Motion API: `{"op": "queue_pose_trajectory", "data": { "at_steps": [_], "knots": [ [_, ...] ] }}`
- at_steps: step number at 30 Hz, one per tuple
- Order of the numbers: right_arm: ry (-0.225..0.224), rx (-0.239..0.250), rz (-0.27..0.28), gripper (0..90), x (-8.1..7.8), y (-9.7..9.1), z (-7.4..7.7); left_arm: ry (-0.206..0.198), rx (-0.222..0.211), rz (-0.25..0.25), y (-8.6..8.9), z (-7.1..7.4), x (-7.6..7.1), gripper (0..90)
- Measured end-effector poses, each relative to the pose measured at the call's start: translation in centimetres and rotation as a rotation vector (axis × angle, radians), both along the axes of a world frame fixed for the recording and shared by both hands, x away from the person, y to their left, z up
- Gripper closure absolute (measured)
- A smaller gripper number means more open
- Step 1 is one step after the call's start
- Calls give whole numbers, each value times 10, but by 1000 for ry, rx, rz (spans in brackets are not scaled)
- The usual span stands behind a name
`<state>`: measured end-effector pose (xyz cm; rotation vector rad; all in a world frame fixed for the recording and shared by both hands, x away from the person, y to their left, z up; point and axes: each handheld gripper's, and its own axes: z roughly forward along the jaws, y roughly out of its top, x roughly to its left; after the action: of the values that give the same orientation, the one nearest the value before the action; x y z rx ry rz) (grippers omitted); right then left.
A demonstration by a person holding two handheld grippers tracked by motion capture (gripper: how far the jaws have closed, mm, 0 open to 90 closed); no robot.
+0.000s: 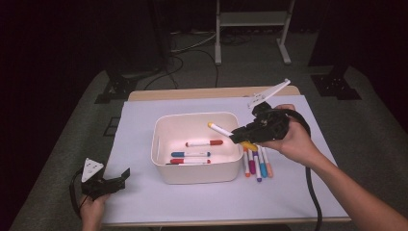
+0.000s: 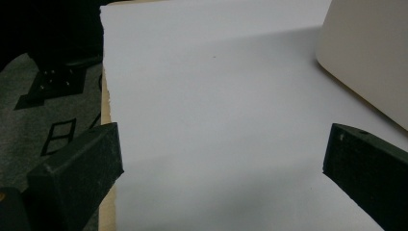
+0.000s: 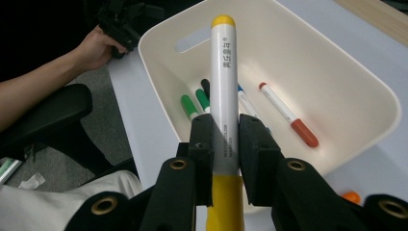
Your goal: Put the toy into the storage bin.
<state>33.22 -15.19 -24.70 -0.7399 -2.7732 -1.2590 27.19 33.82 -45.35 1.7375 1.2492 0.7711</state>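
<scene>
Over the right rim of the cream bin (image 1: 161,144), your right gripper (image 3: 224,144) has its jaws clamped on a yellow-capped marker (image 3: 224,86), whose tip points across the bin's open top. Red, blue and green markers lie on the bin floor. More markers (image 1: 257,163) sit in a loose row on the white sheet (image 1: 144,192) just right of the bin. Near the table's front-left corner, your left gripper (image 2: 221,159) rests with jaws wide apart, holding nothing.

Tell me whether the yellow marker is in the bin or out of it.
Out. The right gripper has its jaws shut on the yellow marker, holding it in the air above the white bin, tip pointing over the markers inside.
</scene>
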Motion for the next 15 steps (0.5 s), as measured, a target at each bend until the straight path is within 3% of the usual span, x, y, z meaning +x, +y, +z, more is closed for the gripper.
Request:
{"op": "queue_pose_trajectory", "data": {
  "at_steps": [15],
  "knots": [
    [12, -13, 122, 758, 10, 48, -14, 3, -3, -2, 0, 0, 0, 0]
  ]
}}
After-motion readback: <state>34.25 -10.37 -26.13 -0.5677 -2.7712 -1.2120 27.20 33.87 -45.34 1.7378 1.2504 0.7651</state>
